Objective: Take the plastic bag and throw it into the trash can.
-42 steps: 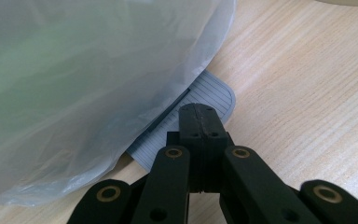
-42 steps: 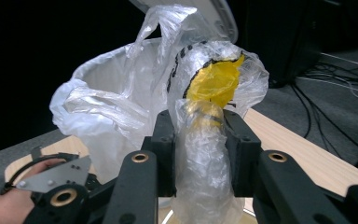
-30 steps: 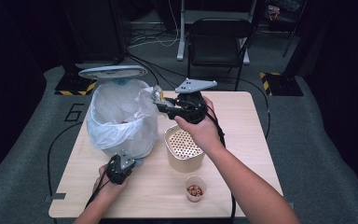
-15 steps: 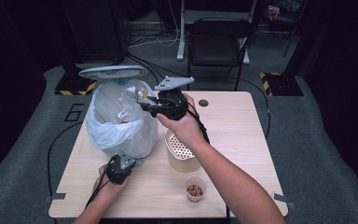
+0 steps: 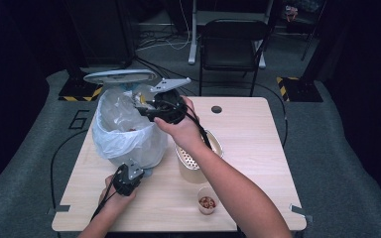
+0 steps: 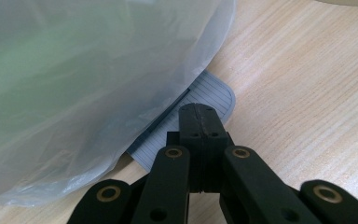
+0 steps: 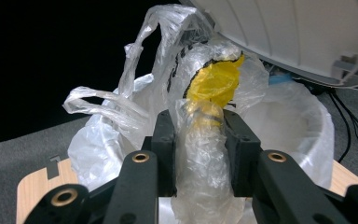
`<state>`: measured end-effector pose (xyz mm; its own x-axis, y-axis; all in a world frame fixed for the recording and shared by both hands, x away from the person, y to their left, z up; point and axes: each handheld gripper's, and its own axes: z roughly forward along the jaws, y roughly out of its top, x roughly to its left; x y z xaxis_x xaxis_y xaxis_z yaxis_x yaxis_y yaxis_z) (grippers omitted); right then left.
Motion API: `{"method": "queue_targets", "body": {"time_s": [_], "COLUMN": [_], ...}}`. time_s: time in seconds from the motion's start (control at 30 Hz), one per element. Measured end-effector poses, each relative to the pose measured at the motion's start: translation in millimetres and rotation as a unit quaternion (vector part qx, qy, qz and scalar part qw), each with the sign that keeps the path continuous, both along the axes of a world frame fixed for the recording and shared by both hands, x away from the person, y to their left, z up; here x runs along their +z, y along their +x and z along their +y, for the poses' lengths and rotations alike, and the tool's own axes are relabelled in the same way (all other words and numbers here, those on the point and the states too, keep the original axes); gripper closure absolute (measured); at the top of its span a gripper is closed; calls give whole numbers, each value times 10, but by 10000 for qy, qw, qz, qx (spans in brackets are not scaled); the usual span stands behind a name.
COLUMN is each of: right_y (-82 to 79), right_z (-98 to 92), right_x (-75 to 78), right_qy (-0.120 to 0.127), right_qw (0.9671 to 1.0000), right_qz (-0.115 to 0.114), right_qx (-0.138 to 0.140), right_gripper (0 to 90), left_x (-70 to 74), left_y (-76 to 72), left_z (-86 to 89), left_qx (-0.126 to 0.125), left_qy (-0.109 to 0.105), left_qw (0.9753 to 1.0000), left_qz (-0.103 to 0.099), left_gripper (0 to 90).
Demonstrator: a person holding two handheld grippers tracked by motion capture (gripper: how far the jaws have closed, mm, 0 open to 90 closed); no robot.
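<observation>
High view: your right tongs (image 5: pixel 146 105), clamped on the yellow wrapper (image 7: pixel 213 84), have moved over the bin (image 5: pixel 129 144). Left tongs (image 5: pixel 130 171) closed, pressing its pedal (image 6: pixel 205 95). Release next.

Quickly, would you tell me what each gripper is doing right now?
Left gripper: shut, pressing the bin's pedal.
Right gripper: shut on crumpled plastic wrapper.

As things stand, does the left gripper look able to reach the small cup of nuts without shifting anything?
Probably yes: the left gripper sits shut on the bin's pedal, and bare table lies between it and the cup of nuts.
</observation>
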<state>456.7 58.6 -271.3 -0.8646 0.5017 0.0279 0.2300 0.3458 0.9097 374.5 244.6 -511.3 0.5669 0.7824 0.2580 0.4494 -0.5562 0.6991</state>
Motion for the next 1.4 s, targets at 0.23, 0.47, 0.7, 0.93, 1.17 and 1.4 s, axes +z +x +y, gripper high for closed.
{"method": "queue_targets", "body": {"time_s": [0.23, 0.47, 0.7, 0.93, 1.17, 1.4], "right_y": [66, 105, 144, 198, 208, 111], "right_z": [162, 266, 332, 369, 405, 298], "right_x": [-49, -87, -132, -172, -205, -148], "right_qy": [-82, -52, -91, -149, -178, -137], "right_qw": [10000, 10000, 9999, 9998, 9993, 9992], "right_qz": [15, -29, -70, -66, -38, -197], "right_qx": [53, 71, -1, -133, -335, -305], "right_gripper": [695, 693, 692, 684, 426, 406], "left_x": [-2, -1, 0, -2, 5, -1], "left_y": [1, 1, 0, 1, -1, 0], "left_z": [1, 1, 0, -2, 3, -3], "left_qx": [-10, -12, -3, 1, 2, -1], "left_qy": [-16, 3, 0, -25, 43, -1], "left_qw": [10000, 10000, 10000, 10000, 10000, 10000], "left_qz": [-1, -6, 1, -4, -12, -8], "left_gripper": [900, 900, 900, 900, 900, 900]}}
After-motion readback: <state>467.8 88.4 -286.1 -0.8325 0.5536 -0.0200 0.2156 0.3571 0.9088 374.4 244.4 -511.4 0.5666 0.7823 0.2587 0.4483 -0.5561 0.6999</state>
